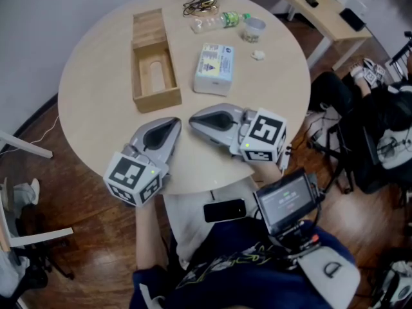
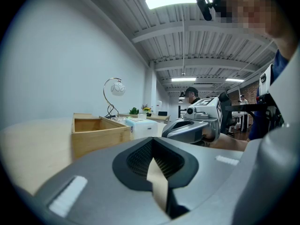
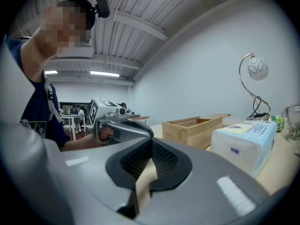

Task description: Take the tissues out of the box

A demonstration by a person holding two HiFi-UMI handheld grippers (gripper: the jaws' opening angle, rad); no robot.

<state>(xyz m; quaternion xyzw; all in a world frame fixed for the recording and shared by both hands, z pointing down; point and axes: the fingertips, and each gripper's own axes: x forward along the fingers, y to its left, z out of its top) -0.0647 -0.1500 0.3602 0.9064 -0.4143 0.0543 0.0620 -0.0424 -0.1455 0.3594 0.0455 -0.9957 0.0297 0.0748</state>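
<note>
The tissue pack [image 1: 214,68] lies on the round worktop [image 1: 96,102] just beside the wooden box [image 1: 158,100], outside it. Near the worktop's front edge, the left tool [image 1: 175,122] and right tool [image 1: 194,119] rest pressed together, pinching nothing.

You had two grippers there, left gripper [image 1: 175,123] and right gripper [image 1: 193,118], plus one box [image 1: 158,100], one tissue pack [image 1: 214,68], one bottle [image 1: 219,22], one cup [image 1: 253,29], one cable tangle [image 1: 201,0].

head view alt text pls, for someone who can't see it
Seen from above, a tissue pack lies on a round table just right of an open wooden box. The left tongs and right tongs rest shut at the near edge, tips close together.
</note>
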